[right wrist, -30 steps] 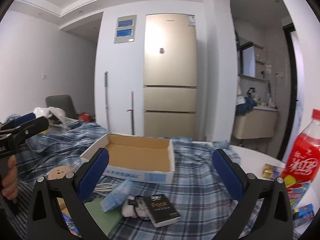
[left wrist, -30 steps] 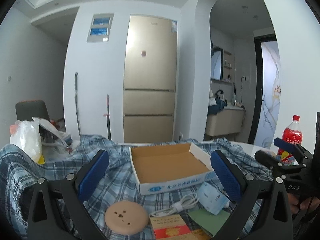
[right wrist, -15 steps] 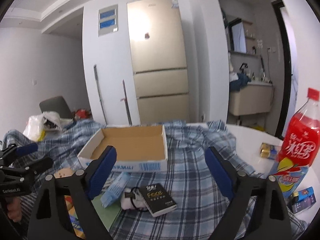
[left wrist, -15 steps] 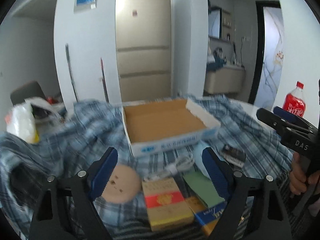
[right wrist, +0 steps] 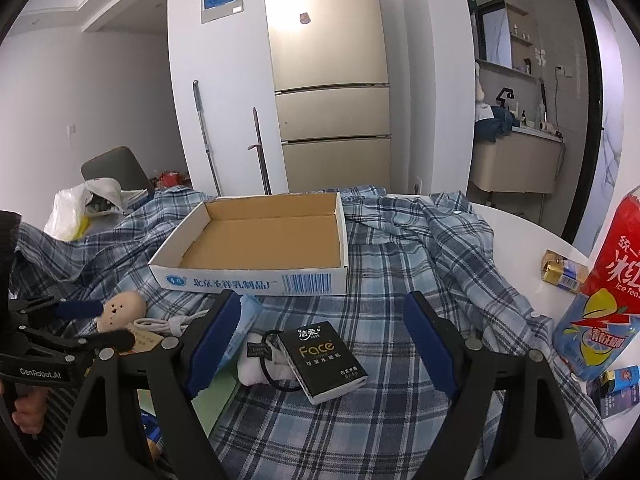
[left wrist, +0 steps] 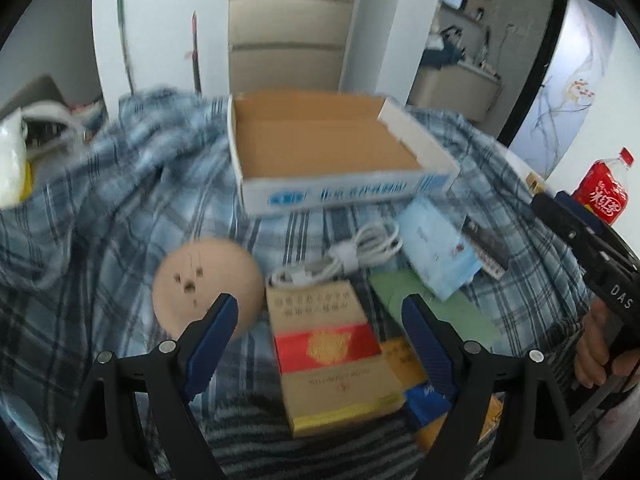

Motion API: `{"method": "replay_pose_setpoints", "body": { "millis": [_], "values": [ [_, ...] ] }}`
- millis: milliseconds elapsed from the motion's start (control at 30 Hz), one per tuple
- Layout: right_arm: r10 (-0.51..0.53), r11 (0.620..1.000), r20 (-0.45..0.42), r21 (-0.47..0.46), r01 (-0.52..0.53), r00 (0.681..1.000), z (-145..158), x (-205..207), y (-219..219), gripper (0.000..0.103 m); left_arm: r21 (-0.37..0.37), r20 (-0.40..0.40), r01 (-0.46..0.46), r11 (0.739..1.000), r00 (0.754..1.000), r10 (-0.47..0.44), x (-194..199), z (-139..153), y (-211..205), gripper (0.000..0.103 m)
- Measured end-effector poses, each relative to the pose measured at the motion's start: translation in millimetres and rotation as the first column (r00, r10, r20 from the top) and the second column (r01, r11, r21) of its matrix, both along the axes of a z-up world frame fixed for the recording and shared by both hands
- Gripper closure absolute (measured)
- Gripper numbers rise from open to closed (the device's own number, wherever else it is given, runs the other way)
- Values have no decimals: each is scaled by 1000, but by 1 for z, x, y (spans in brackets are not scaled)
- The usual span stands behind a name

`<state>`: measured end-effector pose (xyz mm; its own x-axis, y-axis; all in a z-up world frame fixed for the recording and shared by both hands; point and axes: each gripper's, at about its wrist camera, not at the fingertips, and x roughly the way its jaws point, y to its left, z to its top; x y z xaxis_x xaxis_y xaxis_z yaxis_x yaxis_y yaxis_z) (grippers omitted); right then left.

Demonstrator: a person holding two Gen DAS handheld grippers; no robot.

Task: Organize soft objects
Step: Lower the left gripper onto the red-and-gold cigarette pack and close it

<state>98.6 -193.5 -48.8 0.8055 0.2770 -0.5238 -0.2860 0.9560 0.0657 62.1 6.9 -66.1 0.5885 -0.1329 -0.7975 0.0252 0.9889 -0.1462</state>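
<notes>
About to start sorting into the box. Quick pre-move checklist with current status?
1. Cardboard box empty and open: ok.
2. Left tool holds nothing, pads clear of the red and tan pack below: ok.
3. Right tool holds nothing; jaws closing above the black tissue pack: ok.
4. Round plush unobstructed: ok.
5. Red bottle clear of the right tool's path: cannot tell.

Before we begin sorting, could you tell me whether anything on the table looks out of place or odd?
The open cardboard box holds nothing, while the round beige plush, coiled white cable and black tissue pack lie loose in front of it on the rumpled blue plaid cloth.
</notes>
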Motion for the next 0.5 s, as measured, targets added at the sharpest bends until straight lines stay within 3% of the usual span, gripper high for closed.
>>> {"method": "replay_pose_setpoints", "body": {
  "millis": [200,267,500],
  "values": [
    [-11,1000,-24,-3,11,1000,-1,4,-1,20,41,-35,10,999,999,-9,2,-10,-7,17],
    [-10,1000,-30,-6,10,999,-2,5,0,20,67,-59,27,997,998,-23,4,-15,-11,31],
    [-31,999,-41,-23,30,999,-5,6,1,20,81,-72,46,996,997,-40,4,-19,-15,35]
  ]
}}
